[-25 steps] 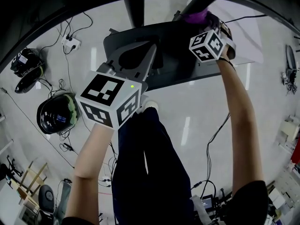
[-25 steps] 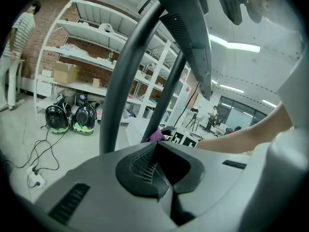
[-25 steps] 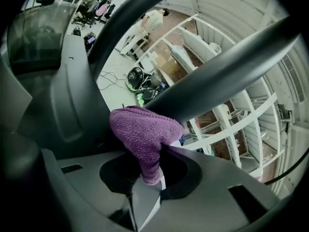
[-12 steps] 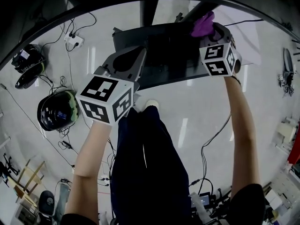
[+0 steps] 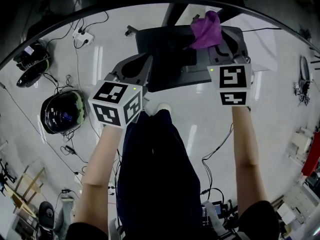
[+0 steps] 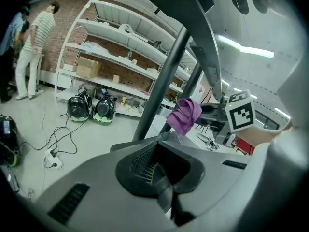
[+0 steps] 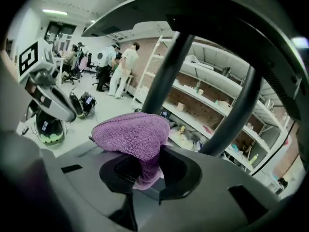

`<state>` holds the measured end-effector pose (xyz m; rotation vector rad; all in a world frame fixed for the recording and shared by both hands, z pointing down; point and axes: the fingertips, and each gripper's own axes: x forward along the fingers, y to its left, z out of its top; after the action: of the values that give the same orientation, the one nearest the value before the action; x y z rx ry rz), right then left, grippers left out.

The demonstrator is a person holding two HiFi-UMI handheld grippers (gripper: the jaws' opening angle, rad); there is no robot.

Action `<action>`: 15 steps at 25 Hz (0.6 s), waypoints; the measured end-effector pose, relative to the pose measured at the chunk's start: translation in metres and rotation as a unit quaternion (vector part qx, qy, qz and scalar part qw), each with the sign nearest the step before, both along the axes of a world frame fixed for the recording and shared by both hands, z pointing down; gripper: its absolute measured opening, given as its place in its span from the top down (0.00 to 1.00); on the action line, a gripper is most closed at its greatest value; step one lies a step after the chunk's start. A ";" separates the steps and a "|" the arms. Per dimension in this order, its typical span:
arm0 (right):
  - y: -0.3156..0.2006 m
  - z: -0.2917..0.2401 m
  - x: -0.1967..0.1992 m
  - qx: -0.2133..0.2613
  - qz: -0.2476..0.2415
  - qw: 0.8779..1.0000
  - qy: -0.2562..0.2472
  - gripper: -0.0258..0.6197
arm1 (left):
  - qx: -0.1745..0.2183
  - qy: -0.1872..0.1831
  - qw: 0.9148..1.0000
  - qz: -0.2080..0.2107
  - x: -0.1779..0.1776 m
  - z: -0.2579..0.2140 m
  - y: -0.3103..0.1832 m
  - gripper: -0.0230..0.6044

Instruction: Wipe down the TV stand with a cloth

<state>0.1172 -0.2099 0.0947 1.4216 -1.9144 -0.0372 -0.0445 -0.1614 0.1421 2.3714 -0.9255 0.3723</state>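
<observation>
My right gripper (image 5: pixel 212 43) is shut on a purple cloth (image 5: pixel 206 30), which bunches up above its jaws, held over the far right part of the dark TV stand base (image 5: pixel 167 64). In the right gripper view the cloth (image 7: pixel 133 137) folds over the jaws, with two dark stand poles (image 7: pixel 166 66) rising behind it. My left gripper (image 5: pixel 146 60) hovers at the base's near left edge, shut with nothing in it. The left gripper view shows a pole (image 6: pixel 166 81), the cloth (image 6: pixel 184 115) and the right gripper's marker cube (image 6: pixel 240 111).
Black helmets (image 5: pixel 62 114) and a second pair (image 5: pixel 30 64) lie on the glossy floor to the left, with a power strip (image 5: pixel 82 35) and loose cables. Metal shelving (image 6: pixel 111 57) lines a brick wall, and people (image 6: pixel 34 42) stand farther off.
My right gripper has drawn back toward me with the cloth, which now shows more fully above the stand base. The left gripper has barely moved.
</observation>
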 end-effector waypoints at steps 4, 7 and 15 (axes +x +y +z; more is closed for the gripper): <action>0.006 -0.013 -0.059 0.018 0.011 0.999 -0.049 0.81 | -0.005 -0.003 1.000 -0.018 -0.024 0.004 -0.002 0.95; 0.012 -0.009 -0.108 0.012 0.036 0.991 -0.128 0.81 | -0.003 -0.011 0.999 -0.037 -0.050 0.008 -0.009 0.95; 0.006 0.053 -0.180 0.006 0.106 0.982 -0.158 0.81 | 0.010 -0.036 0.996 -0.076 -0.105 0.033 -0.036 0.95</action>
<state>-0.0623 -0.2034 0.1474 1.7134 -1.9995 0.2951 -0.1493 -0.1974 0.1753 2.2998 -1.1393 0.3918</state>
